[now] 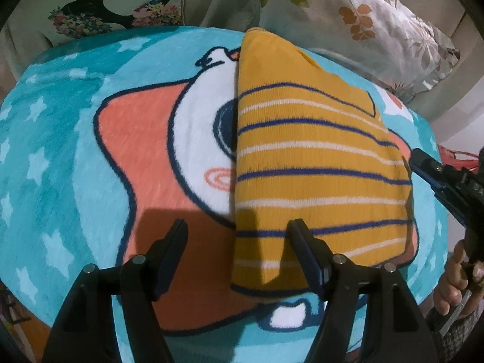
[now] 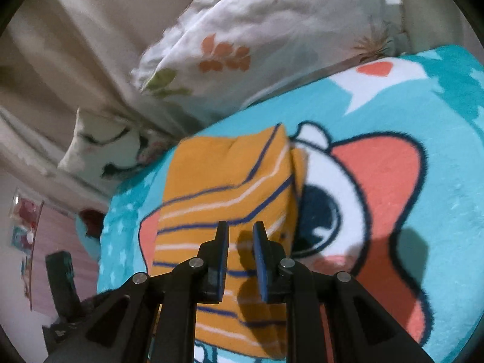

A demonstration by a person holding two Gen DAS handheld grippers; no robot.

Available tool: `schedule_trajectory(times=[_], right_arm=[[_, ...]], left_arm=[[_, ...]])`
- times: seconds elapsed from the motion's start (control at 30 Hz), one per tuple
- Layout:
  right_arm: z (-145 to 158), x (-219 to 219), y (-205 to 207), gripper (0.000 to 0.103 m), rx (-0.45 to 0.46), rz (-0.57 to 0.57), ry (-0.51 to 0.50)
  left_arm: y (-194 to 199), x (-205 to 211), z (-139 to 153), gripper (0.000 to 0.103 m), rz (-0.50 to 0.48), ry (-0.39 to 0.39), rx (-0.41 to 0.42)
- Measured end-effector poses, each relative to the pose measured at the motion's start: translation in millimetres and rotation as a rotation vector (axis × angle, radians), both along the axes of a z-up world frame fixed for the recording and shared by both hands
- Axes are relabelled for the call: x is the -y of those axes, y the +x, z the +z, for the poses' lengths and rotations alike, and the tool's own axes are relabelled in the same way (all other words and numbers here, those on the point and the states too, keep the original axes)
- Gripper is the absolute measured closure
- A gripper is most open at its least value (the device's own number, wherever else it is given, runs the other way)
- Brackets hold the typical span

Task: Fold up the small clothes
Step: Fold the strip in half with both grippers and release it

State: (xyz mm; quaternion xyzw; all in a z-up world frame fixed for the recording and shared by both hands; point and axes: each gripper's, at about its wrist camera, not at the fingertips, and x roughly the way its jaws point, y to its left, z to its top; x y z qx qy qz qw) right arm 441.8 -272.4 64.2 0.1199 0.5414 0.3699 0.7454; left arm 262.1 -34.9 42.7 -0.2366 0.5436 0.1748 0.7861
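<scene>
My left claw [image 1: 237, 231] hangs spread wide with nothing between its fingers. Its right finger is over the near left part of the folded yellow striped garment [image 1: 314, 166], and its left finger is over the blanket [image 1: 60, 166] beside it. I cannot tell whether the fingertips touch the cloth or sit just above it; their shadows fall on the fabric right under them.

My right claw [image 2: 240, 231] stands partly parted, a narrow gap between its blue-padded fingers, gripping nothing. Just ahead of and below its tips lies the same garment [image 2: 224, 181], yellow with blue and white stripes, folded into a narrow stack. In the left wrist view my right claw [image 1: 423, 163] shows at the far right edge of the garment, close to the cloth, with my right hand [image 1: 453, 284] on its handle, cut off by the frame.

The garment rests on the teal blanket [image 2: 423, 115] with its cartoon star print, and covers part of that print. Its near end is hidden behind my right claw's body.

Farther off, past the garment, a floral pillow [image 1: 378, 21] leans at the blanket's edge; in the right wrist view the pillow [image 2: 257, 30] is blurred. Another printed cushion [image 1: 99, 9] sits far left, its pattern hard to read.
</scene>
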Motion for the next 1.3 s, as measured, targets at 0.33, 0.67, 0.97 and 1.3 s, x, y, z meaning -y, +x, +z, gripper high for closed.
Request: schedule_trajectory(times=[0.33,0.67,0.97,1.3], right_arm=[[-37.7,15.9,10.6,0.071,-0.093,-0.05,-0.06],[-7.6,44.2,-18.5,0.071,-0.01,-0.16,-0.156],[-1.8,41.2,-77.2,0.071,-0.001,-0.201,-0.243],[-7.2,32.8,-141.1,0.071,-0.008,-0.209,-0.316]], left_arm=[[-19.0,-1.2,-0.3,0.031,0.034,-0.025,-0.019],[-34.9,0.7,20.6,0.032,-0.026,0.014,0.037],[-71.4,-5.4,22.6,0.032,-0.045,-0.004,0.057],[-124.8,-6.9,14.4,0.032,-0.06,-0.039,0.045]])
